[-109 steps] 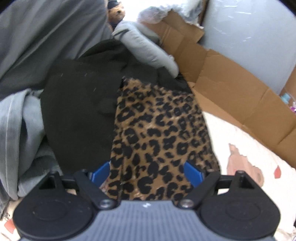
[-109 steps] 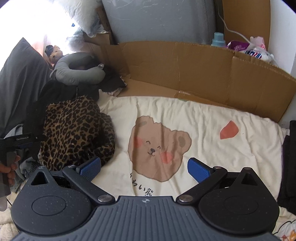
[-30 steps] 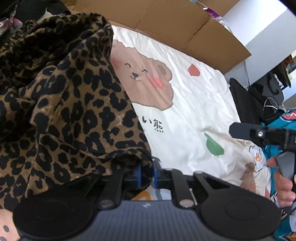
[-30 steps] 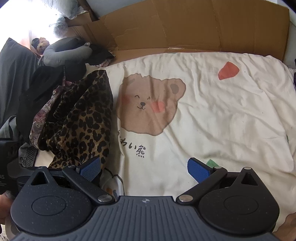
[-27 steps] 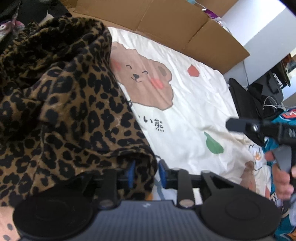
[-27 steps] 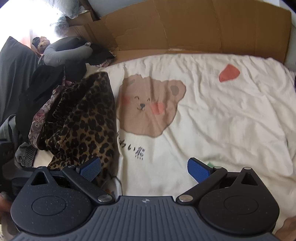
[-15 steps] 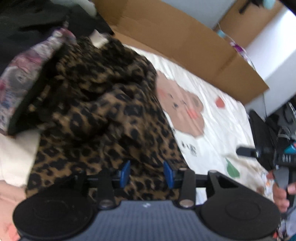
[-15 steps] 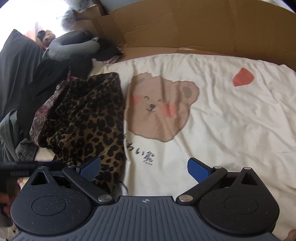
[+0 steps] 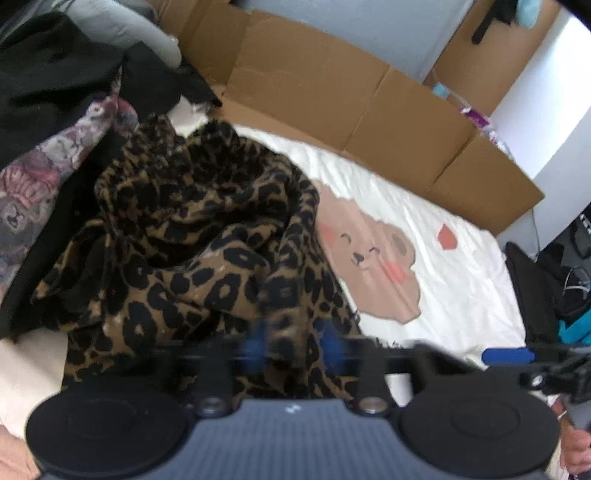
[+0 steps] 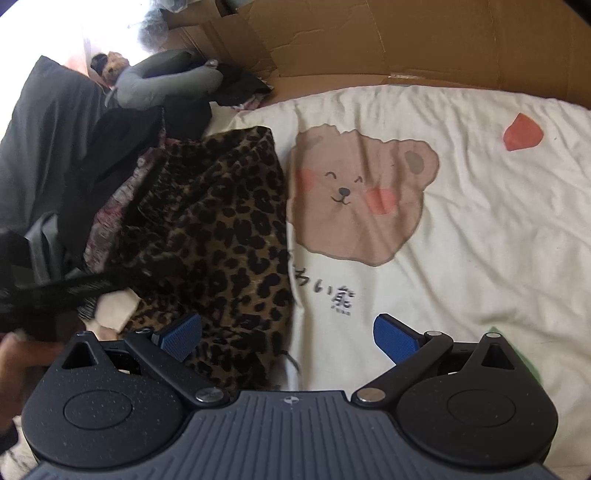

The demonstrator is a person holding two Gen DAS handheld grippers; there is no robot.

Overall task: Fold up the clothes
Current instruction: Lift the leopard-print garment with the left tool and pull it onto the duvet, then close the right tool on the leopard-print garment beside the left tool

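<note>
Leopard-print garment [image 9: 207,236]: soft, light, limp; grip its near hem. My left tool [image 9: 291,343] has just been closing on it; right tool [image 10: 284,336] gapes apart.

I am seeing a bed with a cream bear-print sheet [image 10: 461,229], flattened cardboard [image 9: 369,107] standing against a pale wall [image 9: 369,33], daylight coming from the far corner.

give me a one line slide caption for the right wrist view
Right gripper hovers with jaws open over the edge of a crumpled leopard-print garment beside the bear-print sheet.
</note>
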